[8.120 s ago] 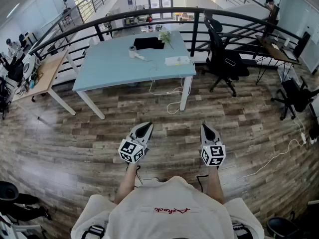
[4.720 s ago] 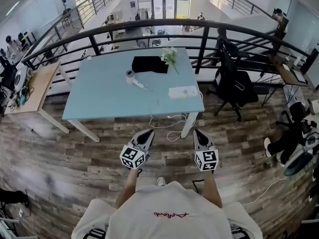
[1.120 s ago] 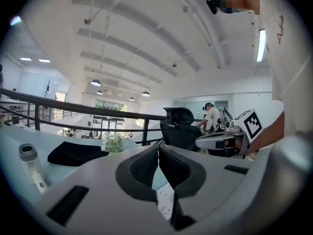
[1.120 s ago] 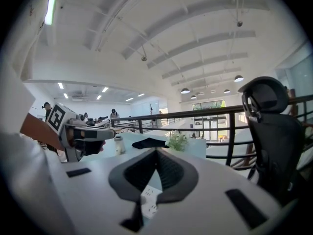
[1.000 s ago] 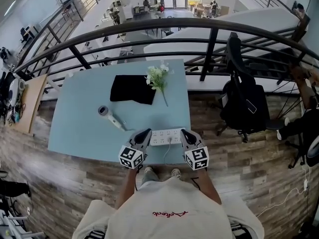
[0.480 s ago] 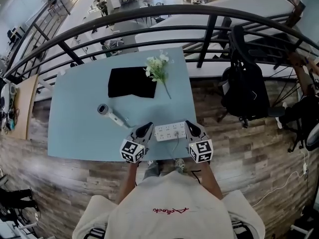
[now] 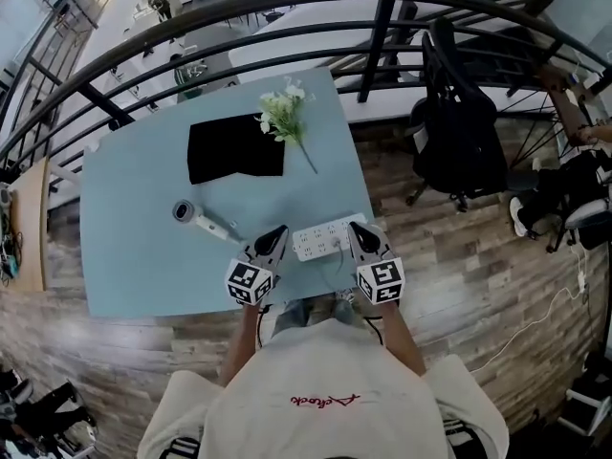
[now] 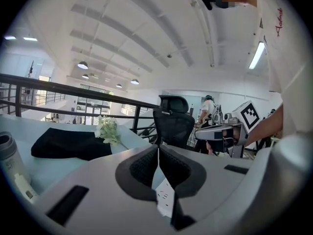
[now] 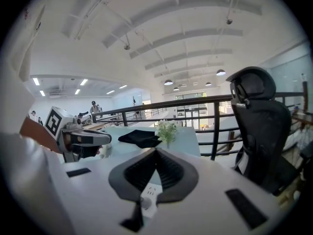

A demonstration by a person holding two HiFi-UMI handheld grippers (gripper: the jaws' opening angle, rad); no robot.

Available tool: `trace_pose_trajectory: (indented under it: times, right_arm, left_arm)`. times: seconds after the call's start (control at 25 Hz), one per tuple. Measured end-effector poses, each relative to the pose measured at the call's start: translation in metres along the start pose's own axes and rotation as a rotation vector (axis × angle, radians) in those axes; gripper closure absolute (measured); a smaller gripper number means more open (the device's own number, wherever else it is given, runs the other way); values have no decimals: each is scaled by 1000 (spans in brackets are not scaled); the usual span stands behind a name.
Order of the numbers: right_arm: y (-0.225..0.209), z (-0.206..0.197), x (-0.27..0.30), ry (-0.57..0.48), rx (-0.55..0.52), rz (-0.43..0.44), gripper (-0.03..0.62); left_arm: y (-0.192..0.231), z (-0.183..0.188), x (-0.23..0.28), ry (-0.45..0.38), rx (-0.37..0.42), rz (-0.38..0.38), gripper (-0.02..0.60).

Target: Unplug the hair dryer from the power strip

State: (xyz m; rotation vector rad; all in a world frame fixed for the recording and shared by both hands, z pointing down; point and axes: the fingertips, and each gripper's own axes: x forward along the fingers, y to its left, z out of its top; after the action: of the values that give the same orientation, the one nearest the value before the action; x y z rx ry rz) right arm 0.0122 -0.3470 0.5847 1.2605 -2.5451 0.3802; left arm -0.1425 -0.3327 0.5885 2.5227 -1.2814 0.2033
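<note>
A white power strip (image 7: 328, 238) lies near the front edge of the light blue table (image 7: 134, 266), with a plug (image 7: 338, 245) in it and a cord running off the edge. The hair dryer (image 7: 199, 220), grey head and white handle, lies to the left. My left gripper (image 7: 278, 231) is shut just left of the strip; my right gripper (image 7: 353, 228) is shut just right of it. In the left gripper view the shut left gripper (image 8: 158, 151) shows the strip (image 8: 165, 199) beneath it. In the right gripper view the shut right gripper (image 9: 156, 153) sits above the strip (image 9: 152, 191).
A black cloth (image 7: 235, 148) and a sprig of white flowers (image 7: 283, 113) lie at the table's far side. A black railing (image 7: 382, 27) runs behind the table. A black office chair (image 7: 459, 132) stands to the right on the wood floor.
The person has walked up to the table. Over the last second both grippers have come down on either side of the power strip, staying shut.
</note>
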Motion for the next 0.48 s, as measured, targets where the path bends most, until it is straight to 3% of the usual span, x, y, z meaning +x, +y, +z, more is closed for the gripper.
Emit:
trace_pose_trajectory:
  times: [0.48]
  right_arm:
    - [-1,-35,-5,65,45,-31,577]
  left_arm:
    - [-3,-33,16,80,15,-76,568]
